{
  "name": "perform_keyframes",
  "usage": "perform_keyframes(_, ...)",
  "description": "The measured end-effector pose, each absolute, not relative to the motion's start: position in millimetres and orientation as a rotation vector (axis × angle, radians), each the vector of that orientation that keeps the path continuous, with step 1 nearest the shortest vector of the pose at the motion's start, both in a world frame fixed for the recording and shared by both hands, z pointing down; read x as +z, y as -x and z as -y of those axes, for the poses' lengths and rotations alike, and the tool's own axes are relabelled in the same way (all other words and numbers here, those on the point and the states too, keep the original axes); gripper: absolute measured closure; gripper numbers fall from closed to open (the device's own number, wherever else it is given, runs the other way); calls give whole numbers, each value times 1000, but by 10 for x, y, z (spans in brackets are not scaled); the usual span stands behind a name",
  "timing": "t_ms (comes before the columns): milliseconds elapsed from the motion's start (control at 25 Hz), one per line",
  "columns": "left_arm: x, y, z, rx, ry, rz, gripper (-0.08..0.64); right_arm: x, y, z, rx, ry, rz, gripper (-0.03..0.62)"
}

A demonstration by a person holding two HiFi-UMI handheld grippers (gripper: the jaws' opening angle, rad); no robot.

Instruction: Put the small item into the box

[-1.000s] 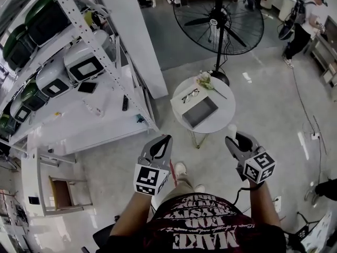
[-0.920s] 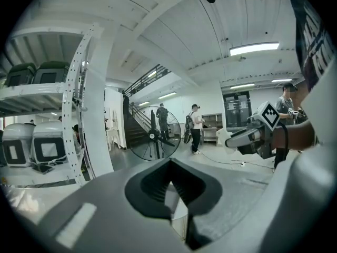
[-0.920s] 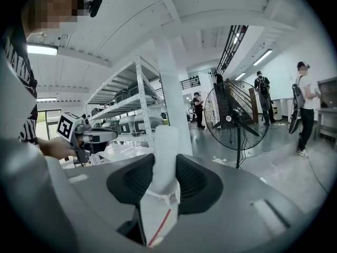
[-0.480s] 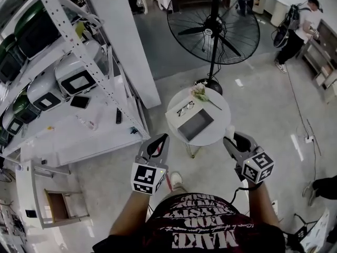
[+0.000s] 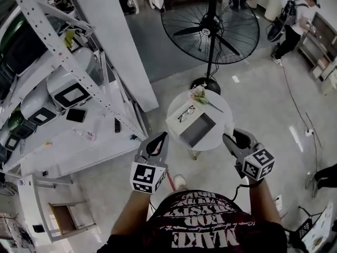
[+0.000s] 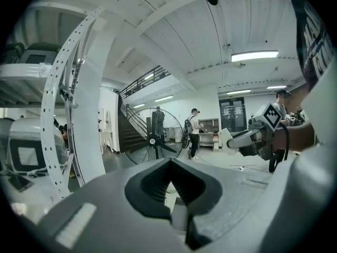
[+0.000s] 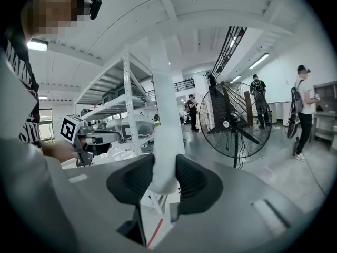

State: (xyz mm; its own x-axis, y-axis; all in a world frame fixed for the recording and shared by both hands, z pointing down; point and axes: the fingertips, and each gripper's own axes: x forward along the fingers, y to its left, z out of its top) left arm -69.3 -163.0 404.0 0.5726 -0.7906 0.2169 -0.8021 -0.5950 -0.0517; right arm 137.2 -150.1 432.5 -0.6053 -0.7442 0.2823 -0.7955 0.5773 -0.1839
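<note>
Head view: a floor fan (image 5: 210, 22) stands on the grey floor, and a round white worktop (image 5: 218, 109) stands just on the near side of the fan's base. On the worktop an open box (image 5: 199, 130) with a grey inside lies at the edge farthest from the fan. A pair of spectacles (image 5: 186, 113) lies between the box and the fan, and a flower sprig (image 5: 200, 94) lies at the edge nearest the fan. The left tongs (image 5: 163, 136) and the right tongs (image 5: 227, 137) hang on the near side of the worktop, to either side of the box and well apart from each other. A white shelf rack (image 5: 58, 51) rises to the left of the fan, and a person (image 5: 295, 17) stands to the fan's right. Left gripper view: the left tongs (image 6: 169, 162) are closed tip to tip with nothing between them. The fan (image 6: 156, 141) shows beyond and just left of the tips, and the right tongs (image 6: 253, 138) are far to the fan's right. Right gripper view: the right tongs (image 7: 163, 167) are clamped on the small white item (image 7: 162, 159), which stands upright between the dark pads and rises above them. The fan (image 7: 234, 125) is beyond and to the right of the item, and the left tongs (image 7: 87, 136) are well to the fan's left, in front of the rack (image 7: 126, 115).
</note>
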Motion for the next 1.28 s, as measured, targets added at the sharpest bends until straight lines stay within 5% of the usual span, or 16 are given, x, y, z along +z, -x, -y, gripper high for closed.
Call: perform_keyframes(1280, 4233, 1253, 2257, 321, -2802, 1218, 560, 4358, -599, 2029, 477, -1335, 2556, 434)
